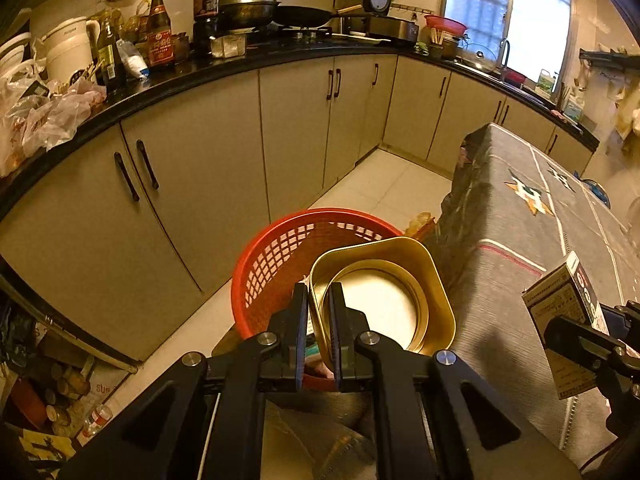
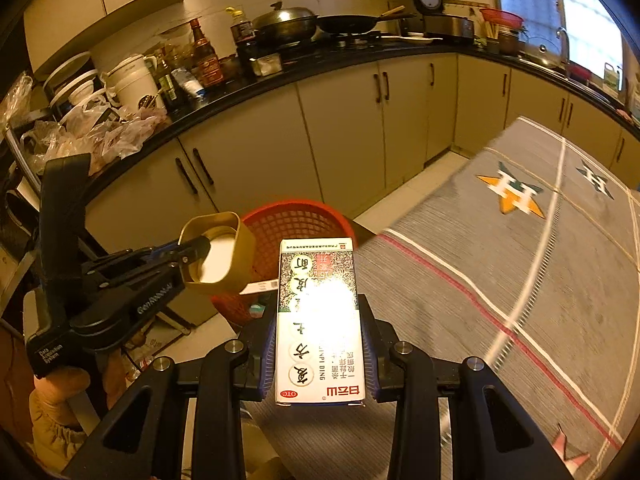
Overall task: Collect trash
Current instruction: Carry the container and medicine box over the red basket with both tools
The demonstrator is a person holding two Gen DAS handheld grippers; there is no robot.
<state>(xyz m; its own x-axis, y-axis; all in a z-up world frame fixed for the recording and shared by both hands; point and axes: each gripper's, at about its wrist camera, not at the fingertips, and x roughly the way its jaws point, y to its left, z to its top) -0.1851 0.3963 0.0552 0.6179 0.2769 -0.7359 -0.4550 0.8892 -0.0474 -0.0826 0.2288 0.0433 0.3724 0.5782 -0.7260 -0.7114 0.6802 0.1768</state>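
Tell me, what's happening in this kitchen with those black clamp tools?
A person is gathering trash with a hand-held gripper in each hand. The left gripper is shut on the wall of an empty gold metal tin, held above a red plastic mesh basket on the floor. The right gripper clamps a white printed cardboard box beside a table with a grey patterned cloth. Neither item is in the basket yet.
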